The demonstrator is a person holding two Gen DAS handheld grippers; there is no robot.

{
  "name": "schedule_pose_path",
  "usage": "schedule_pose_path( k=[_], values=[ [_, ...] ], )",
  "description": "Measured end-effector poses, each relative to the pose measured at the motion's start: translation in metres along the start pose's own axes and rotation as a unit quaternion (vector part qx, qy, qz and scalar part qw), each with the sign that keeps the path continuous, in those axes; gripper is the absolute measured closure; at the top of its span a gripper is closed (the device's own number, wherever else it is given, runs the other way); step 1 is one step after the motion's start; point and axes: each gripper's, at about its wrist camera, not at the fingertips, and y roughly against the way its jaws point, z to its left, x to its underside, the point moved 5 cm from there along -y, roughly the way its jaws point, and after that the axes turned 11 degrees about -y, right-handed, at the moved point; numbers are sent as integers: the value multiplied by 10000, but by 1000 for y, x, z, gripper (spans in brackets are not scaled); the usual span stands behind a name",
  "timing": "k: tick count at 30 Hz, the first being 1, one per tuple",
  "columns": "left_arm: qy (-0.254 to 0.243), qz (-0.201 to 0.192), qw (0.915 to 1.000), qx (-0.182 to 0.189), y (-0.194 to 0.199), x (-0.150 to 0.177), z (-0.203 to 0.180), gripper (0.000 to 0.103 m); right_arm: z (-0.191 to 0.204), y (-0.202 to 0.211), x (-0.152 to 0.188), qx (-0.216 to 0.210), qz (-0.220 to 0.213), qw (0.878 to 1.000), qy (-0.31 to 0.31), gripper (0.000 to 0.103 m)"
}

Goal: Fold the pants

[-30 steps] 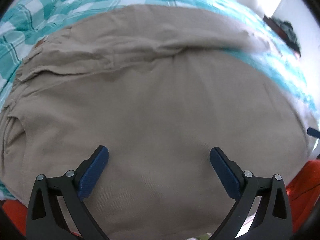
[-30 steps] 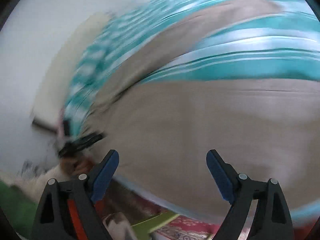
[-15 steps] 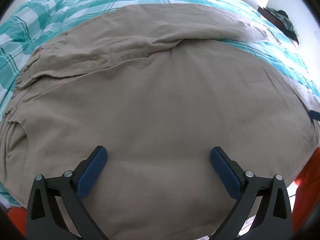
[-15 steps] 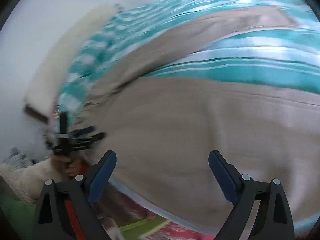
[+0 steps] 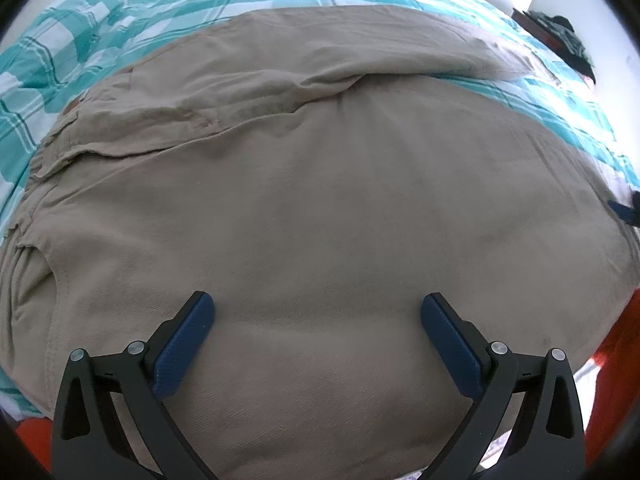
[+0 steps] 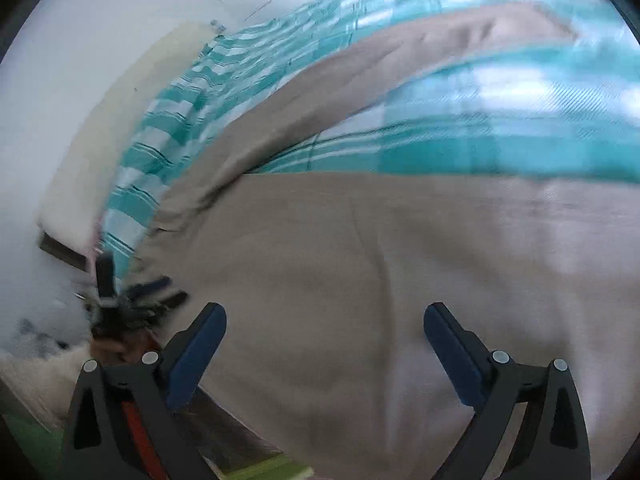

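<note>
- The khaki pants — a matte twill weave with stitched seams and a rumpled waistband at the left — lie spread across the bed's teal-and-white checked sheet.
- One leg is folded in a long soft ridge across the top; in the right wrist view the pants show two legs parted by a wedge of sheet.
- The left tool hangs spread wide over the cloth, its blue ribbed pads gripping nothing.
- The right tool is opening, nothing pinched between the pads — cloth lies below.
- The right wrist view is motion-blurred; the left tool there is a dark smear at the bed's edge.
- Orange fabric is cut off at the frame's rim; what it is I cannot tell.
</note>
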Motion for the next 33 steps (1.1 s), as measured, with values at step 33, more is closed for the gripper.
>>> schedule_pose_path(
  k=[33],
  values=[
    [1017,-966,9878,-681,-73,-120,79,1,-210,30,-270,-81,-2151,9294,-2999,10]
  ],
)
